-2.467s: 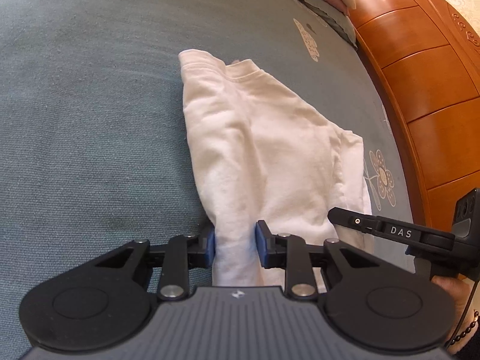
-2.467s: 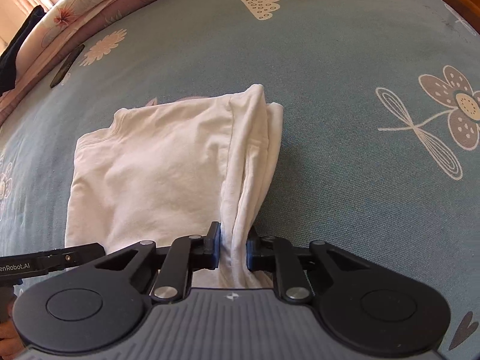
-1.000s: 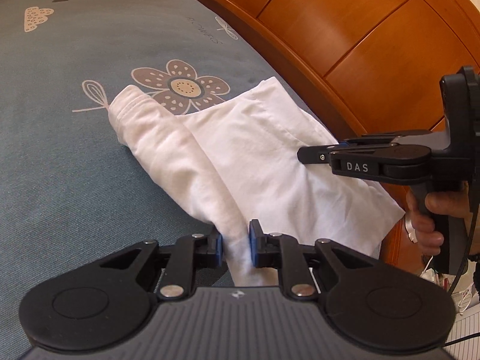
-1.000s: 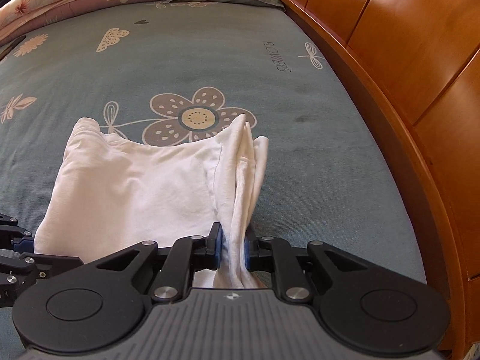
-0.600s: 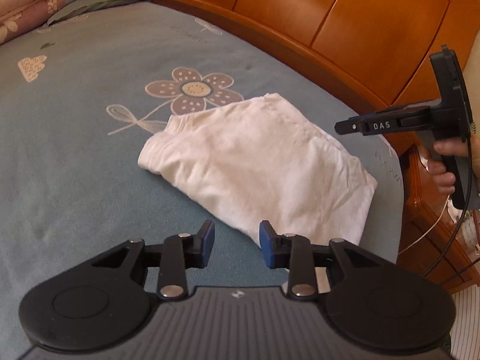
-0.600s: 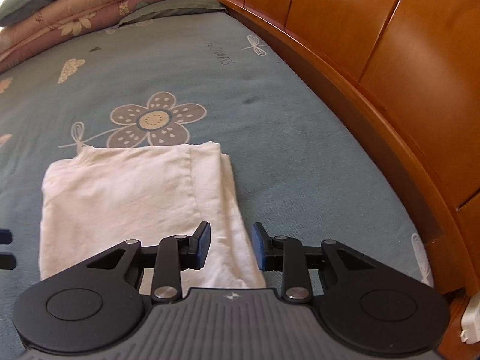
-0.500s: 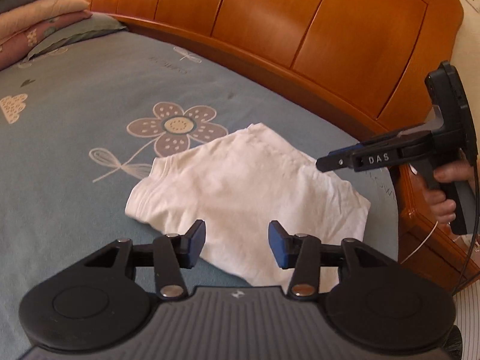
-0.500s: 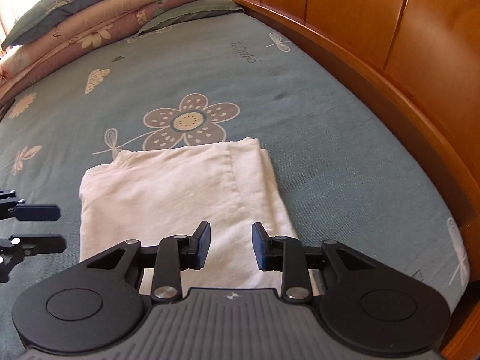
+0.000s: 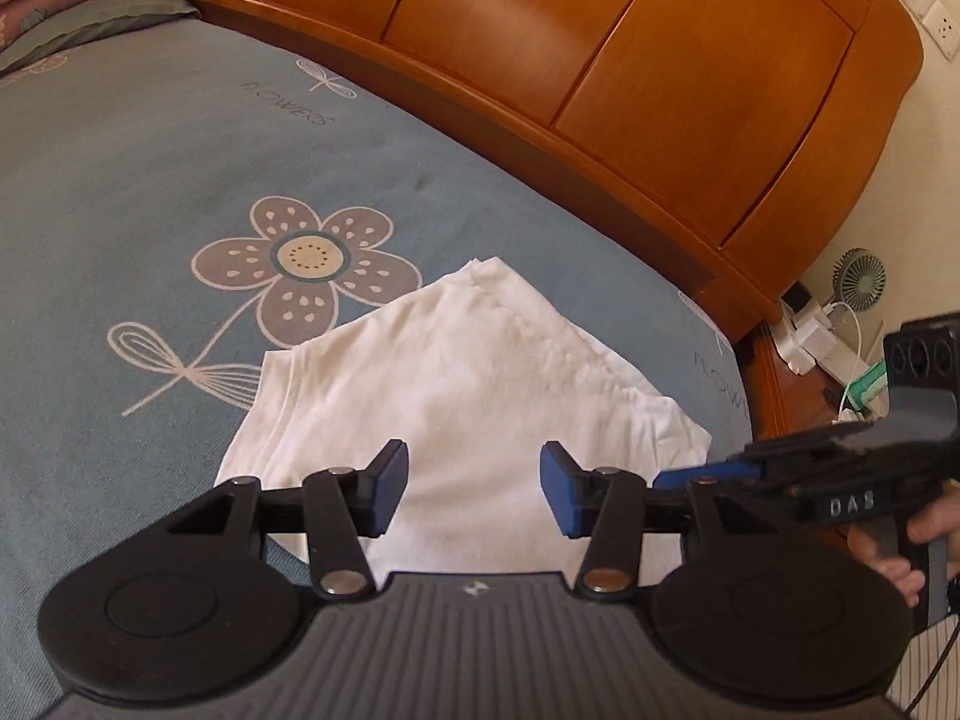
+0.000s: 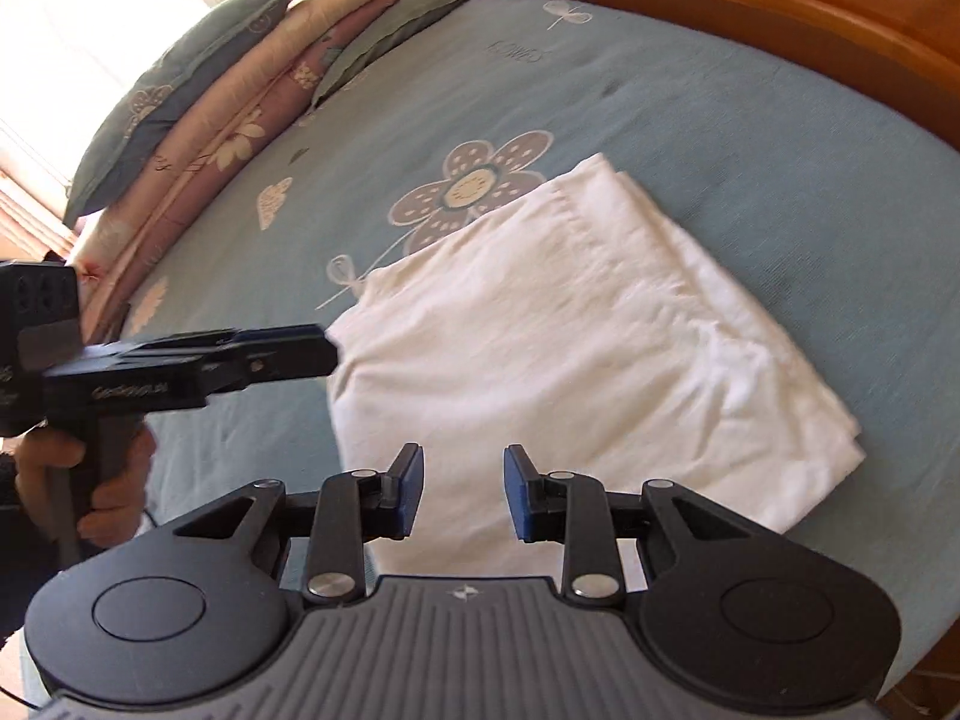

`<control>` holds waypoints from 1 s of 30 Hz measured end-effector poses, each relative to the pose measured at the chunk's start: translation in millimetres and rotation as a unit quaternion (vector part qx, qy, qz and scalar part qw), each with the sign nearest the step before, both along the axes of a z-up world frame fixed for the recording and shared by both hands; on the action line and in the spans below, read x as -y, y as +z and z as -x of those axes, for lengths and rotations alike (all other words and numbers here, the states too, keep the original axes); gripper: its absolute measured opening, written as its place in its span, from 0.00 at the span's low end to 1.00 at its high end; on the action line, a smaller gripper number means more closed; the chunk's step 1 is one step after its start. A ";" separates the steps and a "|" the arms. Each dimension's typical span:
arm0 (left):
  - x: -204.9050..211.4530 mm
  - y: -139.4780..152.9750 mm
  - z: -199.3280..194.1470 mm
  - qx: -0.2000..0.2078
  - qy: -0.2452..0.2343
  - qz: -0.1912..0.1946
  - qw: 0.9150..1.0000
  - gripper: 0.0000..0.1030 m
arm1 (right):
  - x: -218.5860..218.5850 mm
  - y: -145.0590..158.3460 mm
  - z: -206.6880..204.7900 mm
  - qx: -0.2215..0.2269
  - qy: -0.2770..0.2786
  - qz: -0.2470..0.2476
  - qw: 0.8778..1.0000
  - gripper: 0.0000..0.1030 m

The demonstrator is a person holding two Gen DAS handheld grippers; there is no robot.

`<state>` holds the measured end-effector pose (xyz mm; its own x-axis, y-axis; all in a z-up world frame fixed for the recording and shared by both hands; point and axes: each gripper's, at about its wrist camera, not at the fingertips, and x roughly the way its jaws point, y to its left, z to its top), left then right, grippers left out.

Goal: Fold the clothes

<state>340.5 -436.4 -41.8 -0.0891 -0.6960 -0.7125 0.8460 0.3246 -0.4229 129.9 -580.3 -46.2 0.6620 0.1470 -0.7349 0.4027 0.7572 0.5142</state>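
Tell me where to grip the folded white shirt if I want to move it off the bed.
Probably the thick stacked edge of the white shirt, on the headboard side. The layers bunch there, so one pinch catches them all. Slide the right gripper in low along the bed sheet, jaws open.

White cotton garment (image 9: 468, 378), glossy wooden headboard (image 9: 600, 60)

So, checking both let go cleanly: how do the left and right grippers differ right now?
The left gripper has its jaws set wider apart than the right gripper. Each has just been opening. Shared: both are open with no cloth pinched, and both hang over the near edge of the folded white shirt lying on the blue bedsheet.
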 end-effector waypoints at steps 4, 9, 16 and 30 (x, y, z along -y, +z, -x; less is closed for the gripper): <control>8.2 -21.6 -11.0 -0.039 0.004 -0.030 0.999 0.46 | -29.2 -24.7 -13.8 0.010 0.012 -0.031 0.999 0.32; -5.2 -31.1 -12.1 -0.056 -0.005 -0.046 0.997 0.49 | -32.3 -51.4 11.8 -0.031 -0.011 -0.046 0.998 0.19; -2.8 -6.6 -1.6 0.001 -0.024 -0.042 0.999 0.50 | -13.9 -22.0 24.0 -0.016 -0.032 -0.036 0.999 0.25; 22.2 -16.6 -20.4 0.057 0.021 -0.061 0.996 0.48 | 92.5 -27.9 41.8 0.002 -0.191 0.057 0.980 0.14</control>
